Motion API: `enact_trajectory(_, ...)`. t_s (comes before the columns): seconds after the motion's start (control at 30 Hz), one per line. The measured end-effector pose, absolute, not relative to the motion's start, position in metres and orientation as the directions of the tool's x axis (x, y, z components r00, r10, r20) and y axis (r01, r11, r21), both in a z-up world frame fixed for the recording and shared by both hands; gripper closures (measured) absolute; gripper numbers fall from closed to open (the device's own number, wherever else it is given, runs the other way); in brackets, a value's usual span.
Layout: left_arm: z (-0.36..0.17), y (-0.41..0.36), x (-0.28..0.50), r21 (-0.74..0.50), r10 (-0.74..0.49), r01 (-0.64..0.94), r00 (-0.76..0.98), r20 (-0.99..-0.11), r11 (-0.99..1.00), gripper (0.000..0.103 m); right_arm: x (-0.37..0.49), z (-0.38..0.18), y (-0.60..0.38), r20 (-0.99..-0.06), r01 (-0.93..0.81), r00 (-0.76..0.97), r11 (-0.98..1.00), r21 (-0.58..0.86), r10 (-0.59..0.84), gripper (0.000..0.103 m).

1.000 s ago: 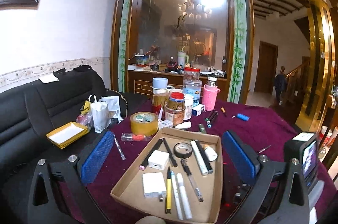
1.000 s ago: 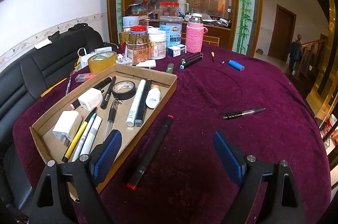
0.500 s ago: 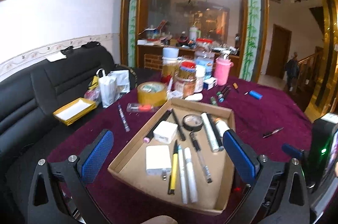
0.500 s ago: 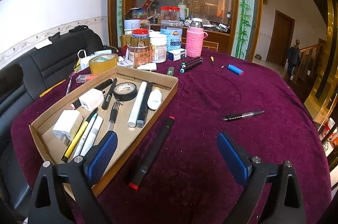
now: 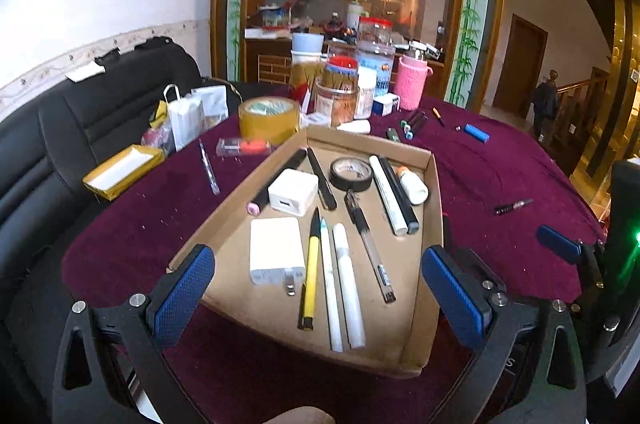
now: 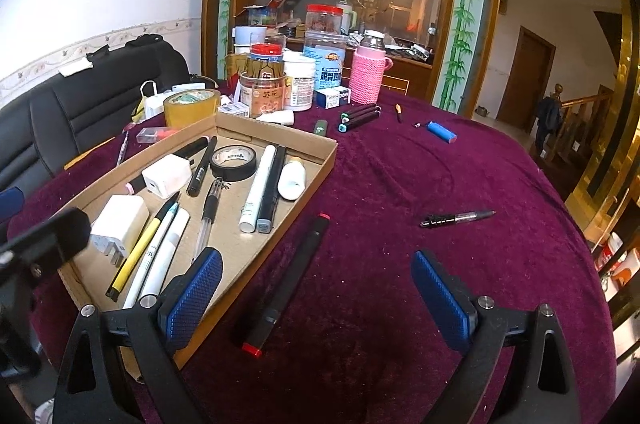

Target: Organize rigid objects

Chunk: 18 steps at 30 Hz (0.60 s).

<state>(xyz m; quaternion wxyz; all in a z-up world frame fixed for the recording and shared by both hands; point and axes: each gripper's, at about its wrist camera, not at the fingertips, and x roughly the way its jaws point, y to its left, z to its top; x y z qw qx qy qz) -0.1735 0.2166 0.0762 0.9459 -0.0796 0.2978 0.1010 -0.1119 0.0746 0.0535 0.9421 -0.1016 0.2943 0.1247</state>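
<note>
A shallow cardboard tray (image 5: 434,184) (image 6: 320,160) on the purple tablecloth holds two white chargers (image 5: 276,250), a black tape roll (image 5: 351,174), pens and markers. My left gripper (image 5: 318,296) is open and empty above the tray's near end. My right gripper (image 6: 318,298) is open and empty over a long black marker with red ends (image 6: 288,282) that lies on the cloth just right of the tray. A black pen (image 6: 458,218) lies further right.
Jars, a pink sleeved bottle (image 6: 366,74), a tan tape roll (image 6: 192,106), several markers (image 6: 358,116) and a blue lighter (image 6: 442,132) stand at the table's back. A black sofa (image 5: 60,128) with bags and a yellow box (image 5: 122,170) is left.
Both grippers have lifted and tilted down a little, so the tray and marker sit higher in view. The left gripper drew back towards the tray's near end. Nothing was grasped.
</note>
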Motion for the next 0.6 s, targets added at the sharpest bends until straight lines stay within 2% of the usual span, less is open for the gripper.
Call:
enact_trajectory(0.43, 0.061, 0.228, -0.169, -0.105, 0.143, -0.264, 0.767, -0.625, 0.959, 0.000, -0.110, 0.049, 0.085, -0.593, -0.306, 0.789, 0.940, -0.149, 0.163, 0.006)
enact_trajectory(0.6, 0.052, 0.235, -0.163, -0.133, 0.101, -0.260, 0.722, -0.685, 0.956, 0.000, -0.110, 0.048, 0.088, -0.594, -0.309, 0.788, 0.938, -0.155, 0.161, 0.006)
